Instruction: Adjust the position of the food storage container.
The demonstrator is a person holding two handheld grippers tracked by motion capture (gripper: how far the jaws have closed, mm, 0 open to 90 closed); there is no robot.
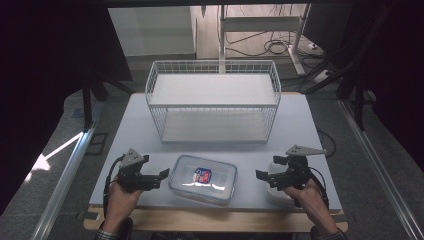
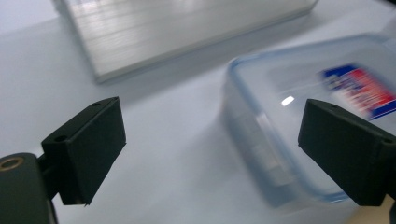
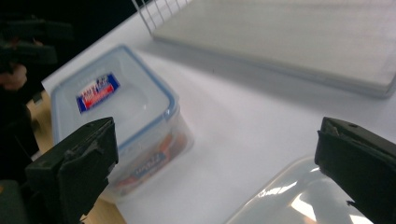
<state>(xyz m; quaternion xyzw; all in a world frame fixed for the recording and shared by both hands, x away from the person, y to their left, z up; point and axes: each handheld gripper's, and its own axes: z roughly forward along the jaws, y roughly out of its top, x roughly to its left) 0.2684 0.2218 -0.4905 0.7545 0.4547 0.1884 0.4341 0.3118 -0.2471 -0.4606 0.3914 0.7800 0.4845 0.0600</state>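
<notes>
A: High view first — why does the clear lidded box [image 1: 203, 179] sit right at the near edge of the counter [image 1: 300, 120]?

B: My guess is that it is put within easy reach of both hands. It lies between the left tongs [image 1: 159, 178] and the right tongs [image 1: 263, 178], lid on, its red and blue label facing up, in front of the white wire rack [image 1: 212, 100].

A: And the tongs themselves?

B: Both pairs stand wide apart with nothing clamped. In the left gripper view the left tongs [image 2: 210, 154] point at the box's [image 2: 299, 116] short end, one jaw over bare counter and the other in front of the lid — it looks like a line-up for a grab at that end, though no pad touches the box.

A: The right side?

B: In the right gripper view the right tongs [image 3: 215, 172] look across the counter toward the box [image 3: 116, 116], which lies off to one side, well clear of the jaws. Just under them is a glossy white rounded thing [image 3: 289, 200]; I cannot tell what it is.

A: Why the rack behind?

B: Probably as the place the box is meant for — both its shelves lie bare, the lower one level with the counter.
</notes>
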